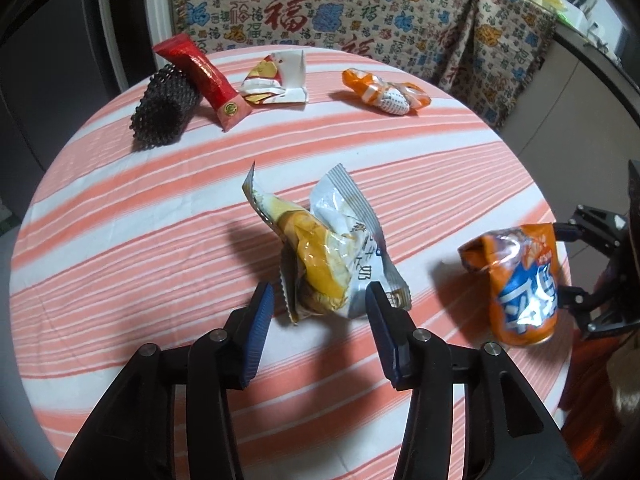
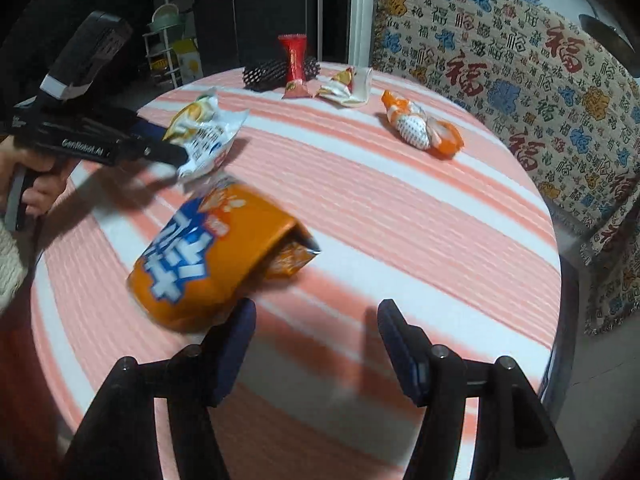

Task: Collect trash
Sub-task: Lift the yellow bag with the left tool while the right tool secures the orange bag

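My left gripper (image 1: 319, 296) points down at a crumpled yellow and silver snack wrapper (image 1: 332, 256). The wrapper sits between the open jaws, and the left pad (image 1: 262, 312) stands clear of it. In the right wrist view the same wrapper (image 2: 206, 136) hangs at that gripper's tips, just above the cloth. An orange bag with blue and white lettering (image 2: 208, 256) lies blurred beside the left finger of my right gripper (image 2: 316, 312). That gripper is open with only striped cloth between its fingers. In the left wrist view the bag (image 1: 520, 280) sits in front of the right gripper's tips.
At the far side of the round table with a pink striped cloth (image 1: 120, 208) lie a black mesh sleeve (image 1: 164, 110), a red wrapper (image 1: 204, 80), a white and gold wrapper (image 1: 276, 78) and an orange and white wrapper (image 1: 386, 90). Patterned fabric (image 1: 360, 8) covers seating behind. A hand (image 2: 36, 184) holds the left gripper.
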A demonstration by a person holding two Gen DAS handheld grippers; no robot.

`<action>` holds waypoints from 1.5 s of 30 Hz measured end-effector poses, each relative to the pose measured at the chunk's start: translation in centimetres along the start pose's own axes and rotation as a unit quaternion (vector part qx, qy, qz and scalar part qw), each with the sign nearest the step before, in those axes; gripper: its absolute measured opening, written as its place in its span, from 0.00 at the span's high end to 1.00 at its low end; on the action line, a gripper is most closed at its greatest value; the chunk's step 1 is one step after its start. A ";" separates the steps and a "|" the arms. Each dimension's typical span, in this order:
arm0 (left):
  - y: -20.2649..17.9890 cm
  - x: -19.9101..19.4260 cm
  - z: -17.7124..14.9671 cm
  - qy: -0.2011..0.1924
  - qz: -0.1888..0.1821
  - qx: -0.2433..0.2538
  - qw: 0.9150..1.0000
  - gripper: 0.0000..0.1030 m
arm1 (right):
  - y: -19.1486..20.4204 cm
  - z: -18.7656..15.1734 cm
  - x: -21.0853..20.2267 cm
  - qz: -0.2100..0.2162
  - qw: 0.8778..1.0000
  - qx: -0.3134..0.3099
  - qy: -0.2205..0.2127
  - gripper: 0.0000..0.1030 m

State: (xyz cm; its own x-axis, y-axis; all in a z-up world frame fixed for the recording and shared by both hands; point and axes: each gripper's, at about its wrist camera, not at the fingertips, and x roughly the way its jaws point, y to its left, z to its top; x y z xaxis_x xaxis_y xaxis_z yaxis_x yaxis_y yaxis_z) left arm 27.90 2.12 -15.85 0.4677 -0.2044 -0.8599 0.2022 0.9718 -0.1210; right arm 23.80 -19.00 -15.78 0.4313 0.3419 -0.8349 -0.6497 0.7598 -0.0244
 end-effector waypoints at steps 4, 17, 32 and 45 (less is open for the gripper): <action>0.3 0.0 -0.2 0.000 -0.004 -0.007 1.000 0.52 | -0.1 -1.0 -2.3 -0.010 1.000 0.014 0.013 0.37; 0.1 -0.8 0.5 -0.030 -0.039 -0.027 0.998 0.39 | -3.7 -2.3 -0.2 0.168 0.941 0.292 -0.041 0.36; -0.2 -0.1 1.2 -0.044 -0.045 -0.041 0.997 0.39 | 6.4 1.8 -4.2 -0.105 0.983 -0.009 -0.152 0.68; -1.4 0.9 1.8 -0.053 -0.029 -0.027 0.998 0.47 | 3.8 1.2 0.0 0.004 0.991 0.085 -0.103 0.61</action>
State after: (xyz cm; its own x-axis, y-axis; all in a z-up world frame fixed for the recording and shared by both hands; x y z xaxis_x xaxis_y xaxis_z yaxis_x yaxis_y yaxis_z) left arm 29.53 0.37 -15.56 0.5451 -0.2690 -0.7941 0.1862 0.9623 -0.1982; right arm 22.08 -15.47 -15.17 0.5574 0.4401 -0.7040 -0.5452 0.8335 0.0893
